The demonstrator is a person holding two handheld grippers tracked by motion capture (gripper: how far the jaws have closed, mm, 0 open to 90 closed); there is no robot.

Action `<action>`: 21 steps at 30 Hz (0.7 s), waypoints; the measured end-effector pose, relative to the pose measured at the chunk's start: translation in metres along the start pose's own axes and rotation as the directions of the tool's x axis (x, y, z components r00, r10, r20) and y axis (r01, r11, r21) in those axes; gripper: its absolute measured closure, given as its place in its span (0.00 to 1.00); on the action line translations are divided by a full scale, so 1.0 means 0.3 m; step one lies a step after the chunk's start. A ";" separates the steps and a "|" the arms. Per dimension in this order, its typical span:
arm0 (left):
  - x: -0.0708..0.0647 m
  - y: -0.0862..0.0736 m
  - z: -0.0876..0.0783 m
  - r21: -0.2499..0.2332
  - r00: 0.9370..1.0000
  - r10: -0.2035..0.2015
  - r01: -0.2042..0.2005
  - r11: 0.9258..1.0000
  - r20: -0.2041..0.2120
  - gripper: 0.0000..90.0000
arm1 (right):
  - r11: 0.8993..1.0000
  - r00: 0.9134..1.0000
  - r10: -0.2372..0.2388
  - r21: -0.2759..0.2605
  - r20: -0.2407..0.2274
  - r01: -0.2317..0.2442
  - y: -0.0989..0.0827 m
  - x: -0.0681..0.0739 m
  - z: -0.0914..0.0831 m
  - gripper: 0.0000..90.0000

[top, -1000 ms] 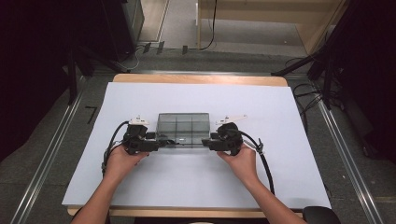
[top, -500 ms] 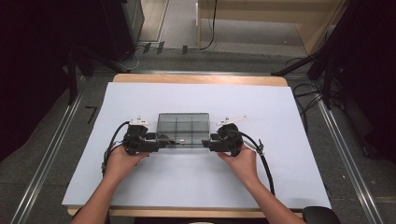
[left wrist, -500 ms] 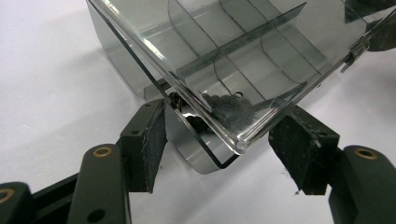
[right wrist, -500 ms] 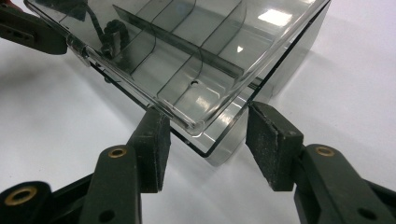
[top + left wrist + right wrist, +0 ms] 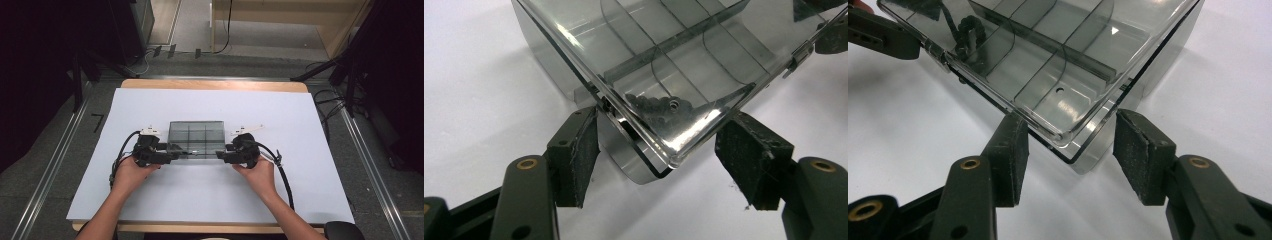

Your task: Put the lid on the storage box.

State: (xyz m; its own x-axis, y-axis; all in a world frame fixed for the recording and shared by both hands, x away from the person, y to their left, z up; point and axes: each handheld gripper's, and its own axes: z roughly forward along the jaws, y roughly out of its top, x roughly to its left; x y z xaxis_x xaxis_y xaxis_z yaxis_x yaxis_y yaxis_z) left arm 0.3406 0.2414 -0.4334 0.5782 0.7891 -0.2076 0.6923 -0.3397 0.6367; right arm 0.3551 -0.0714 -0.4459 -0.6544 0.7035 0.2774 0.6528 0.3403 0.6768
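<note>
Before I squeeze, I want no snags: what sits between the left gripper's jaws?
The left gripper has only a corner of the clear divided box there, seen in the left gripper view; its jaws have just been opening.

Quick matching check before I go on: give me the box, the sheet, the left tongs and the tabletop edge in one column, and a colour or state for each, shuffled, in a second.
1. compartment box
2. sheet
3. left tongs
4. tabletop edge

a. bare wood
b. smoky clear plastic
c. jaws open about a box corner
d. white

Pairs: 1-b, 2-d, 3-c, 4-a
</note>
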 end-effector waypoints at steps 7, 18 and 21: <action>0.001 -0.010 0.005 0.000 1.000 -0.002 0.002 1.000 0.007 0.39 | 1.000 1.000 -0.011 0.007 0.001 0.011 -0.003 0.001 0.005 0.54; 0.003 -0.015 0.013 0.010 1.000 0.008 -0.008 1.000 0.016 0.36 | 1.000 1.000 -0.014 0.015 0.005 0.014 -0.011 0.004 0.009 0.54; 0.004 -0.015 0.015 0.020 1.000 -0.002 0.001 1.000 0.024 0.36 | 1.000 1.000 -0.014 0.016 0.004 0.014 -0.012 0.004 0.009 0.54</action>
State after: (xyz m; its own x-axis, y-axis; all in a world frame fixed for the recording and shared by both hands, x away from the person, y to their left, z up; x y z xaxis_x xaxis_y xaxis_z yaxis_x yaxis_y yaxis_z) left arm 0.3402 0.2416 -0.4398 0.5870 0.7773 -0.2264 0.7014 -0.3487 0.6216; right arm 0.3530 -0.0702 -0.4499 -0.6617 0.7013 0.2651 0.6498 0.3601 0.6694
